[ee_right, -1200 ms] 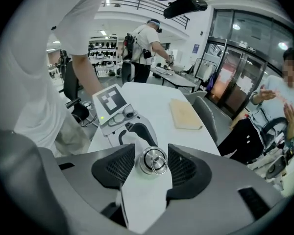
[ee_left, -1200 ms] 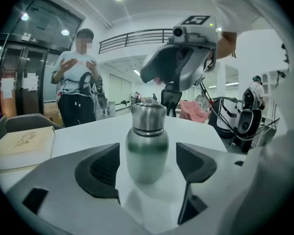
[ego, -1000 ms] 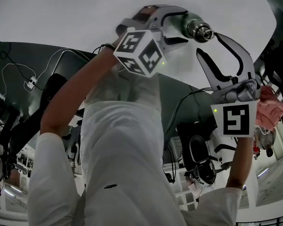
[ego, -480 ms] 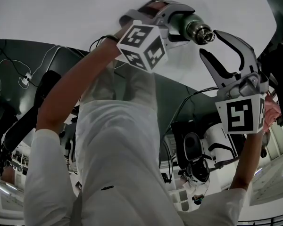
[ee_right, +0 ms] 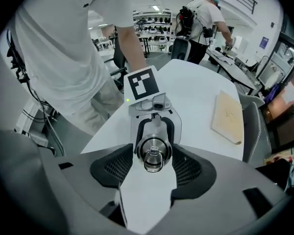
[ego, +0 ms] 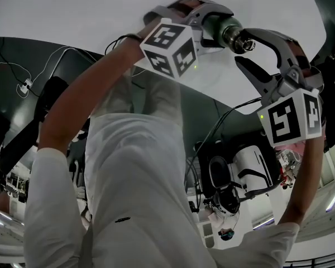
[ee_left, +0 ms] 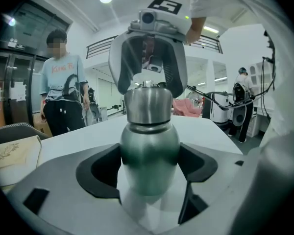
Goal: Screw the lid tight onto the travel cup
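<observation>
Left gripper view, grip: your left gripper (ee_left: pixel 149 168) has its jaws closed on the round belly of the travel cup (ee_left: pixel 149 141); the dark pads press on it from both sides.
Travel cup: a green-tinted steel body with a brushed steel neck. It points away from your left gripper and is held over the white table (ee_left: pixel 78 133).
Lid: the lid (ee_right: pixel 152 153) sits on the neck of the cup; its top, with a small loop, looks straight into the right gripper view.
Right gripper: your right gripper (ee_right: pixel 153 173) meets the cup from the opposite end, and the lid stands between its jaws. These jaws have just been opening. In the head view the lower one is clearly off the lid, so the lid is not gripped; whether the upper one touches it, I cannot tell.
Marker cubes: in the head view the left cube (ego: pixel 170 48) is just behind the cup, and the right cube (ego: pixel 290 119) is lower and further to the right.
Table: a pale wooden board (ee_right: pixel 229 116) lies on it, well apart from the cup.
Background: one person (ee_left: pixel 63 92) stands beyond the left side of the table, and a pink cloth (ee_left: pixel 188 106) lies behind its far edge.
</observation>
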